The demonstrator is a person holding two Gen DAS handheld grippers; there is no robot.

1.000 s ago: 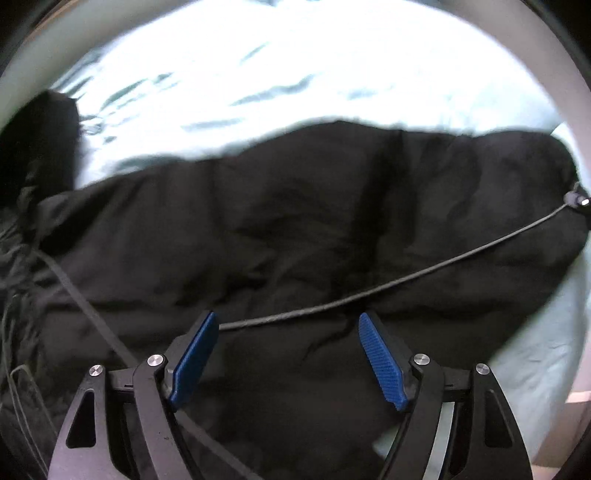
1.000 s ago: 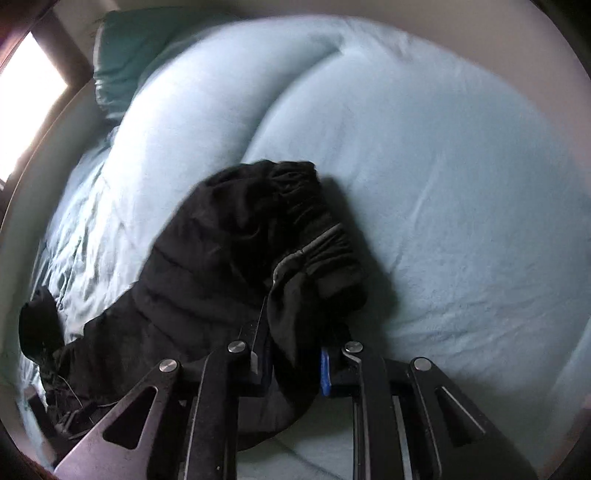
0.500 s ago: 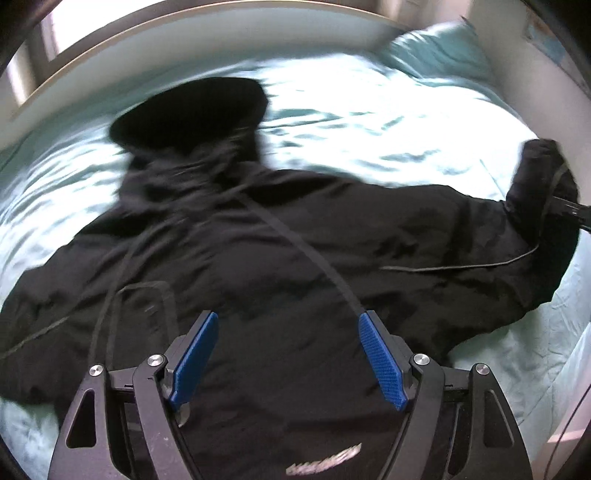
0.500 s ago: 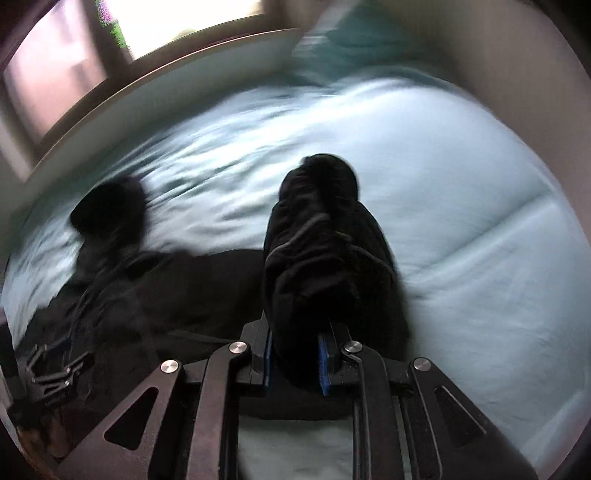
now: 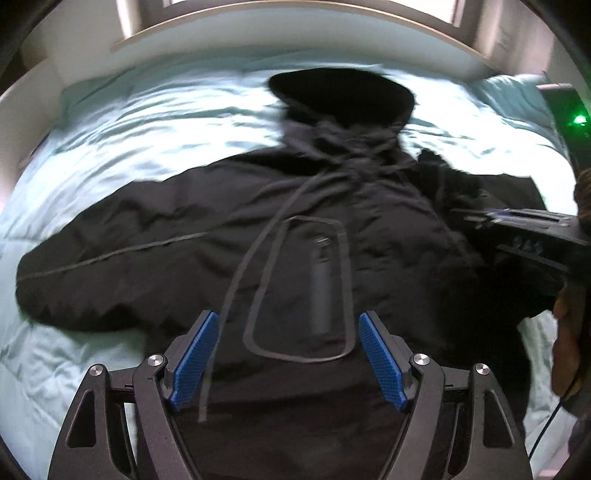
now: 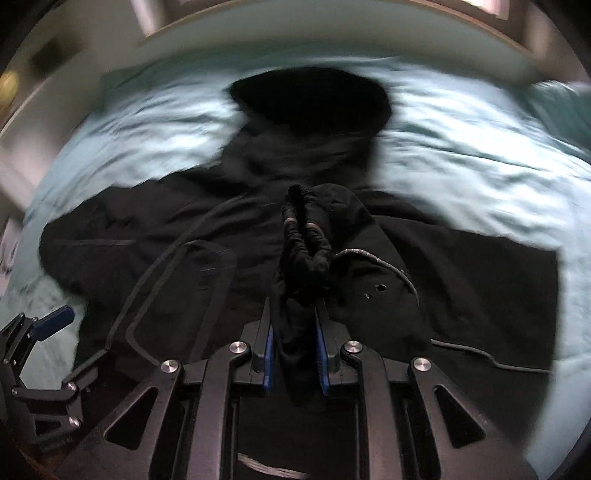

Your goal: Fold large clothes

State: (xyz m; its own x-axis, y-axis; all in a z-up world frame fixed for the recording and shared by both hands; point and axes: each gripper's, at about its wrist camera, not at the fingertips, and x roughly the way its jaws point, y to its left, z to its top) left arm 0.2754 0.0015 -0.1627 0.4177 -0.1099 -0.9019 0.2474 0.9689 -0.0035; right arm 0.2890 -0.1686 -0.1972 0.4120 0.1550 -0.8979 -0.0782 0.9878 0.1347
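Note:
A large black hooded jacket lies spread on a pale blue bed, hood toward the headboard, one sleeve stretched out to the left. My left gripper is open and empty above the jacket's lower front, over a chest pocket outline. My right gripper is shut on the gathered cuff of the jacket's right sleeve and holds it over the jacket's chest. The right gripper also shows at the right edge of the left wrist view.
The bed sheet surrounds the jacket on all sides. A curved headboard and a window run along the far side. A teal pillow lies at the far right. A dark device with a green light stands at the right.
Both views swung toward the headboard. My right gripper carried the sleeve cuff inward from the bed's right side over the jacket's chest. My left gripper stayed open.

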